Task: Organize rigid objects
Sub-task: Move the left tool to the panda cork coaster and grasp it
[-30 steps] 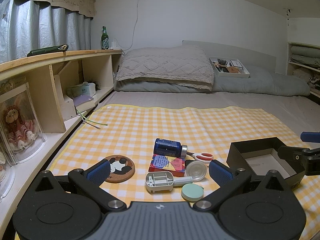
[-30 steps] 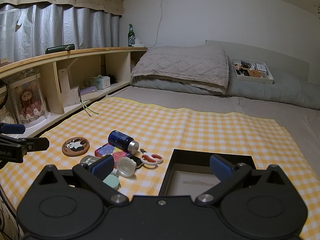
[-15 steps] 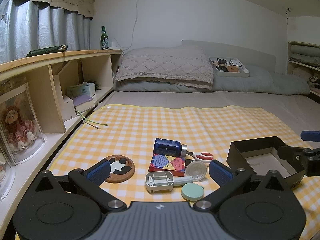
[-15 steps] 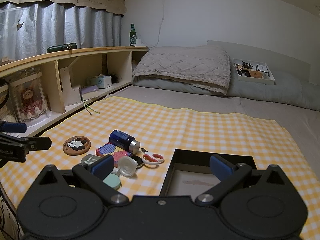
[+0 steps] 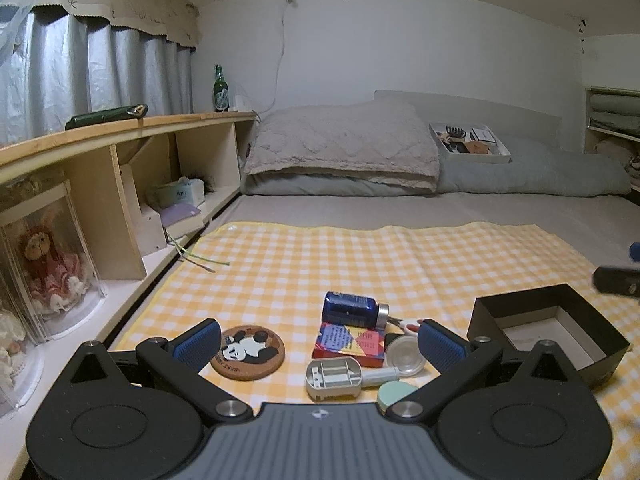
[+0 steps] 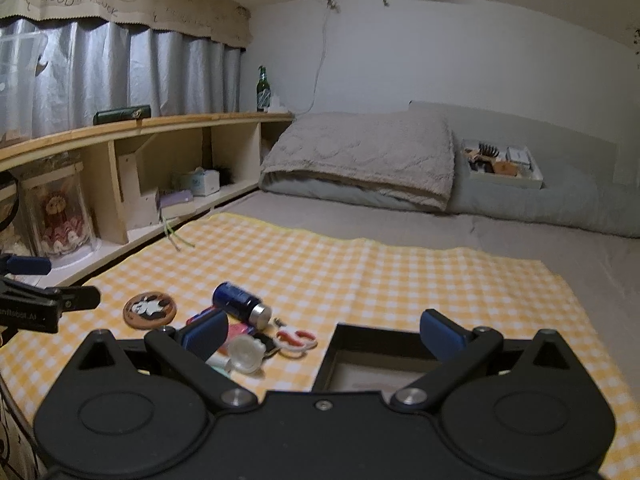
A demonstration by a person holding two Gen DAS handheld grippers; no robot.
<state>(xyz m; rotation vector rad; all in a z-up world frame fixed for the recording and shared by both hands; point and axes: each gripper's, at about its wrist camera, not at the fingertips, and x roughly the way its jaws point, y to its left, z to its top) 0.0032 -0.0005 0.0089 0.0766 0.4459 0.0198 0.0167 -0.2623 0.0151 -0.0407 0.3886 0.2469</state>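
Blue bottle lies sideways, cap rightward

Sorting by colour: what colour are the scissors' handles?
Red and white; the scissors show best in the right wrist view.

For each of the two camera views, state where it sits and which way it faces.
Left wrist: sits on the left gripper, open, facing up the bed over the panda coaster and blue bottle; the right gripper's tip shows at right.
Right wrist: sits on the right gripper, open, above the black box, facing the pillow; the left gripper shows at left.
Shared: checked cloth, bottle, coaster, box, shelf.
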